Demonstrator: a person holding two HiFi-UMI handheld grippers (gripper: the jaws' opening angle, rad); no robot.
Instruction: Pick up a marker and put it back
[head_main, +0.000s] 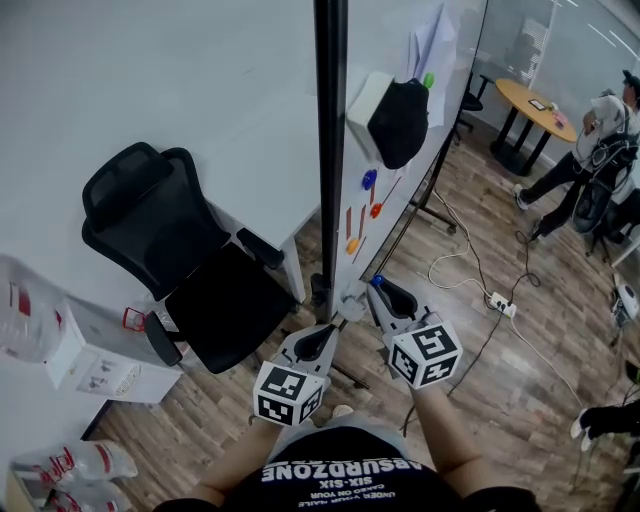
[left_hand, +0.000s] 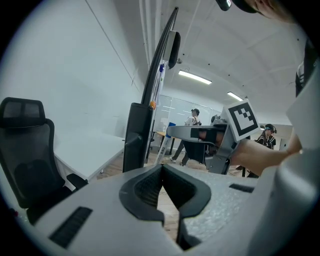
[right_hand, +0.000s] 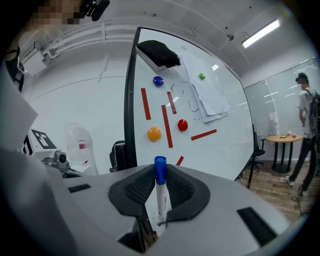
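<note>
The right gripper (right_hand: 159, 175) pinches a marker (right_hand: 160, 200) between its jaws. The white barrel is clamped between the ribbed black pads, and the blue cap (right_hand: 160, 169) points up and away from the gripper, rising just past the jaw tips. The marker stands nearly upright in the right gripper view, centred in the gap, with the pads pressing on it from either side. Beyond it stands the whiteboard (right_hand: 215, 135), which carries red strips, an orange magnet (right_hand: 154, 133), a red magnet (right_hand: 182, 125), a blue magnet (right_hand: 158, 81) and a black eraser (right_hand: 157, 54) near its top edge. The marker is held clear of the board, touching nothing but the jaws. The left gripper (left_hand: 161, 172) has its jaws pressed together at the tips with nothing between them. It is just beside the right gripper, both in front of the person's body in the head view. A black office chair (head_main: 190, 270) stands to the left, near the board's dark frame (head_main: 328, 150).
</note>
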